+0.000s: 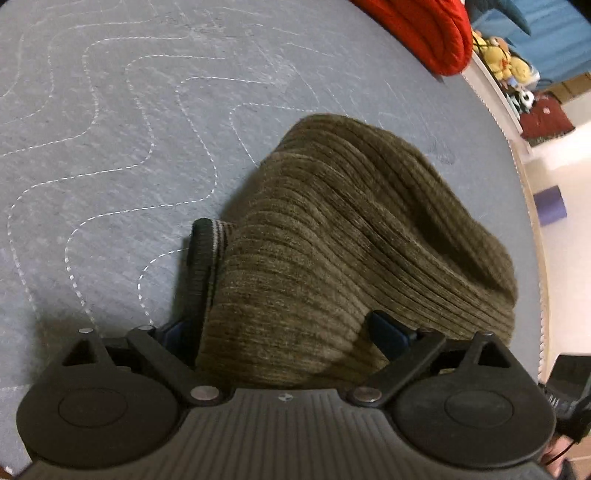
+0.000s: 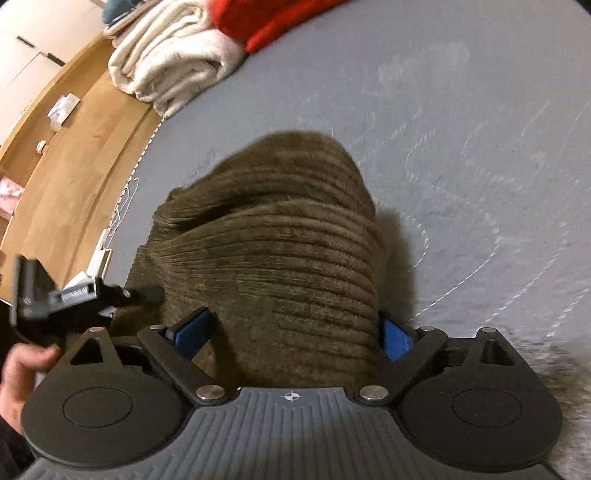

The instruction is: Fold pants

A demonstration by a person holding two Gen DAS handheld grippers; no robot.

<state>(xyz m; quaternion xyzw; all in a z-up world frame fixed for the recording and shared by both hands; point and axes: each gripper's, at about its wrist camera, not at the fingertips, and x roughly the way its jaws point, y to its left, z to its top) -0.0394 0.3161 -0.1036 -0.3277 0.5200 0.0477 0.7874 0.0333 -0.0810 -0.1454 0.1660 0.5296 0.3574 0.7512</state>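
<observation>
Olive-brown corduroy pants (image 1: 332,240) lie bunched in a folded heap on a grey quilted mattress (image 1: 110,147). A dark waistband edge (image 1: 201,254) shows at the heap's left side. My left gripper (image 1: 280,332) stands wide open, its blue pads on either side of the near end of the cloth. The same pants (image 2: 273,258) fill the middle of the right wrist view. There my right gripper (image 2: 295,336) is also wide open, straddling the near end of the heap. I cannot tell whether any pad touches the fabric. A hand (image 2: 18,373) holds a black device at the left edge.
A red quilted cover (image 1: 424,29) lies at the far edge of the mattress, with plush toys (image 1: 506,62) on a shelf beyond. A folded cream blanket (image 2: 173,62) and red cloth (image 2: 280,18) sit at the far side. Wooden boards (image 2: 85,147) border the mattress.
</observation>
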